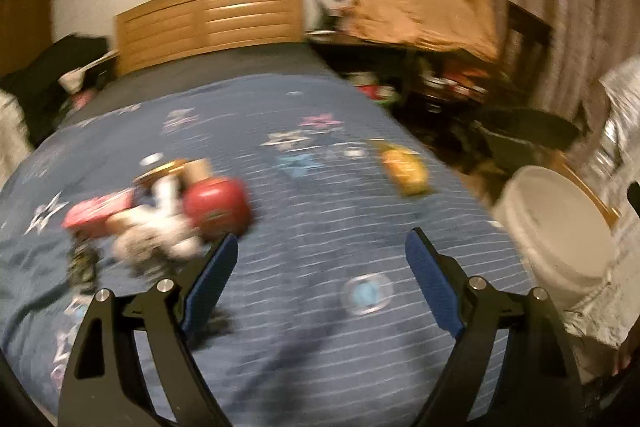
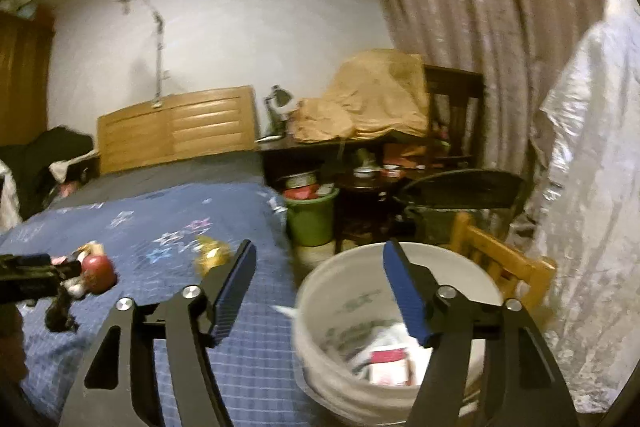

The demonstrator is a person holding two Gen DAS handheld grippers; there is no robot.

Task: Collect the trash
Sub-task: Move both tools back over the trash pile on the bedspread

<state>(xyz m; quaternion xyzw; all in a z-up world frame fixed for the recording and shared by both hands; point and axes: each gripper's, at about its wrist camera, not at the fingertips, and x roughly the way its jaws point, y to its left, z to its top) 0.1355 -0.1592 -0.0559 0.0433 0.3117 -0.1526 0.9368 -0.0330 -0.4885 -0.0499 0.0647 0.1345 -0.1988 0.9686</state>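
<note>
A yellow wrapper (image 1: 404, 167) lies on the blue bed cover (image 1: 300, 347), toward its right edge; it also shows in the right wrist view (image 2: 212, 253). A red and white toy figure (image 1: 168, 215) lies at the left of the cover, also seen in the right wrist view (image 2: 94, 271). A white bucket (image 2: 320, 307) stands beside the bed and holds crumpled packaging (image 2: 388, 361). My left gripper (image 1: 320, 247) is open and empty above the cover. My right gripper (image 2: 320, 261) is open and empty, above the bucket's near rim. The left gripper appears at the left edge of the right wrist view (image 2: 36, 273).
A green bucket (image 2: 310, 215) full of things stands by the bed's far corner. A dark desk (image 2: 344, 147) with an orange cloth, a wooden chair (image 2: 500, 259) and a plastic-covered object (image 2: 588, 187) crowd the right side. The wooden headboard (image 1: 208, 23) is at the back.
</note>
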